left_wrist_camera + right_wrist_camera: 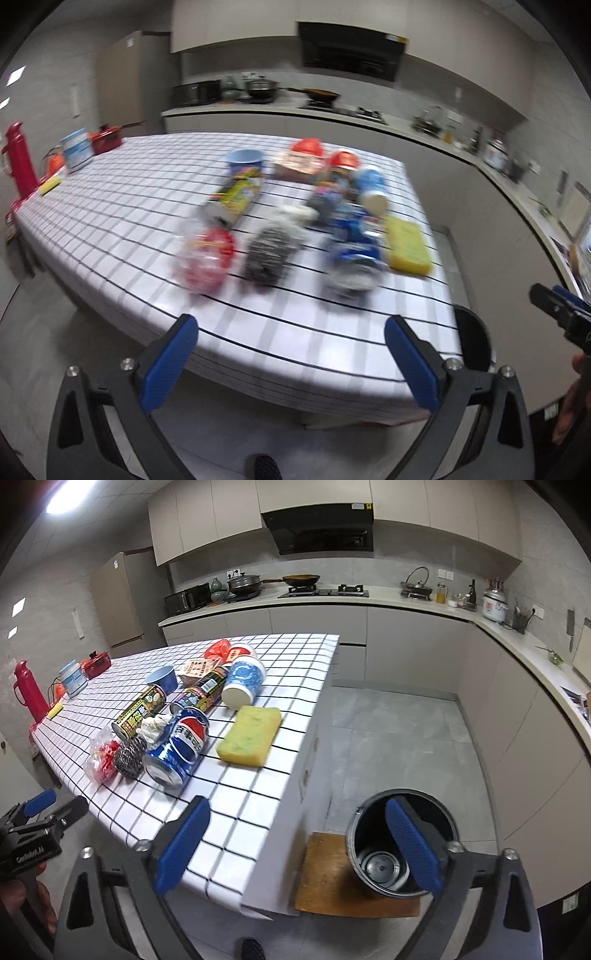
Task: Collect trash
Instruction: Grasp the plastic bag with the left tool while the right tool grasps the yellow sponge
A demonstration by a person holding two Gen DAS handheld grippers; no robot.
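Observation:
A white checked table (pixel 258 775) carries trash: a crushed Pepsi can (pixel 179 747), two dark yellow-labelled cans (pixel 139 710) (pixel 201 692), a crumpled tissue (pixel 153 727), a red plastic bag (pixel 101 758), a steel scourer (pixel 129 757), a blue-white paper cup (pixel 243 681) on its side and a yellow sponge (pixel 249 736). A dark round bin (pixel 402 845) stands on a wooden board on the floor right of the table. My right gripper (pixel 299 845) is open and empty above the table corner and bin. My left gripper (pixel 291 362) is open and empty before the table's near edge; its view is blurred.
A blue bowl (pixel 162 677), a snack packet (pixel 197 670), red-lidded tubs (pixel 240 653), a red thermos (pixel 29 694) and a white-blue tub (pixel 72 681) also stand on the table. Kitchen counters (pixel 369 598) run along the back and right walls. Grey floor lies between them.

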